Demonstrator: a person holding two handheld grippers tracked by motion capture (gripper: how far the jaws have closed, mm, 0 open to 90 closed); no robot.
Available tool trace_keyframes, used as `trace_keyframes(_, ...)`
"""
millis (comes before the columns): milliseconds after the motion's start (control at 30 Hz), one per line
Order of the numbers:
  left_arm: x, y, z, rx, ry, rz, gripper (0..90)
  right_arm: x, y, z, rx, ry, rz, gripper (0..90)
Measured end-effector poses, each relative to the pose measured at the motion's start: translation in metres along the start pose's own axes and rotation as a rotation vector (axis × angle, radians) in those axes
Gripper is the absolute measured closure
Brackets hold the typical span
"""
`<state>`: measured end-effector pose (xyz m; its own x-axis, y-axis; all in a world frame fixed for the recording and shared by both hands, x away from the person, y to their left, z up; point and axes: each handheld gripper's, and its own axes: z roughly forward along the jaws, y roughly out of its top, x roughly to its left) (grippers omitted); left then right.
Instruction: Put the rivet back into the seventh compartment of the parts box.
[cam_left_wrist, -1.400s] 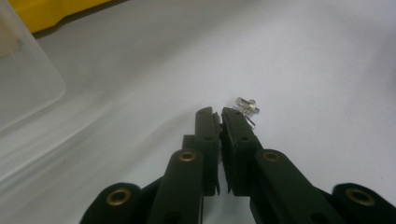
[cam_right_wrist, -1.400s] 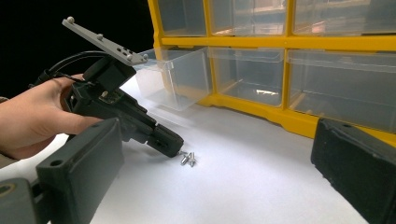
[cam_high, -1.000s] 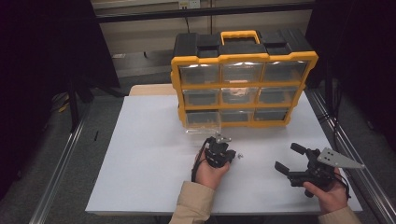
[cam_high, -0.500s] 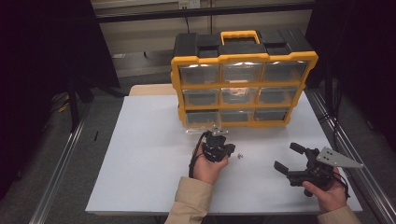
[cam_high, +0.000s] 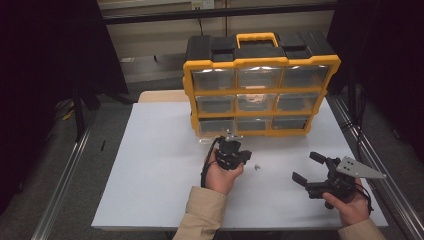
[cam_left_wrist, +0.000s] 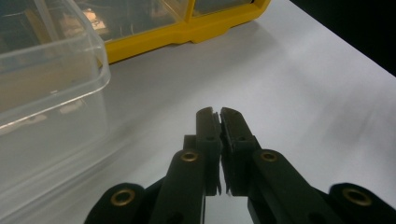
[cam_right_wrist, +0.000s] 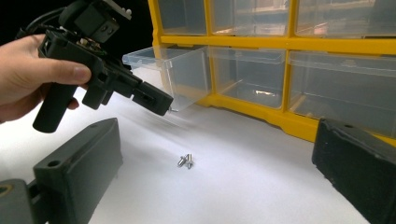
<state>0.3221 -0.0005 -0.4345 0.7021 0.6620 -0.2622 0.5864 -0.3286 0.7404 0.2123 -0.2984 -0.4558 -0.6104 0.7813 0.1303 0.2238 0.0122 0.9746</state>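
Clear plastic marks the piece in play: a small drawer (cam_right_wrist: 175, 77) pulled part-way out of the bottom-left slot of the yellow parts organizer (cam_high: 260, 85), which stands upright at the far side of the white surface (cam_high: 150, 165). The left gripper (cam_high: 231, 150) hovers just in front of that drawer with its jaws pressed together and nothing visible between them; in the left gripper view the drawer's rim sits close by on the left, apart from the tips. Two small metal screws (cam_right_wrist: 185, 161) lie side by side on the surface, between the two grippers and just short of the organizer. The right gripper (cam_high: 312, 172) rests low near the right edge, jaws spread wide and empty.

My reading is that the work is at the sorting stage: drawer out, screws not yet inside. The next move likely calls for opening one gripper, lowering it squarely over the screws, and pinching delicately, since such tiny parts can easily skid or slip out.
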Motion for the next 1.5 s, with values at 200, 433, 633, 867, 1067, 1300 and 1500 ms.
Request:
trace_keyframes(200, -0.001, 0.003, -0.001, -0.01, -0.006, -0.012, 86.7, 0.0, 0.0, 0.001, -0.005, 0.013, -0.005, 0.0)
trace_keyframes(433, 0.0, 0.009, -0.004, -0.011, -0.009, -0.012, 86.7, -0.001, 0.0, 0.002, -0.005, -0.002, -0.004, 0.0)
trace_keyframes(633, 0.002, 0.015, -0.005, -0.018, -0.006, -0.018, 86.7, 0.0, 0.0, 0.002, -0.008, 0.0, -0.001, 0.0)
trace_keyframes(867, 0.003, 0.02, -0.007, -0.03, -0.003, -0.031, 86.7, 0.0, 0.0, 0.002, -0.012, 0.004, 0.005, 0.0)
trace_keyframes(1067, 0.004, 0.025, -0.008, -0.035, -0.006, -0.033, 86.7, 0.0, 0.0, 0.002, -0.013, 0.005, 0.003, 0.0)
trace_keyframes(1300, 0.005, 0.03, -0.011, -0.045, 0.002, -0.039, 86.7, 0.0, 0.0, 0.002, -0.015, 0.006, 0.006, 0.0)
trace_keyframes(1500, 0.006, 0.036, -0.013, -0.053, 0.01, -0.041, 86.7, 0.0, 0.0, 0.003, -0.018, 0.003, 0.008, 0.0)
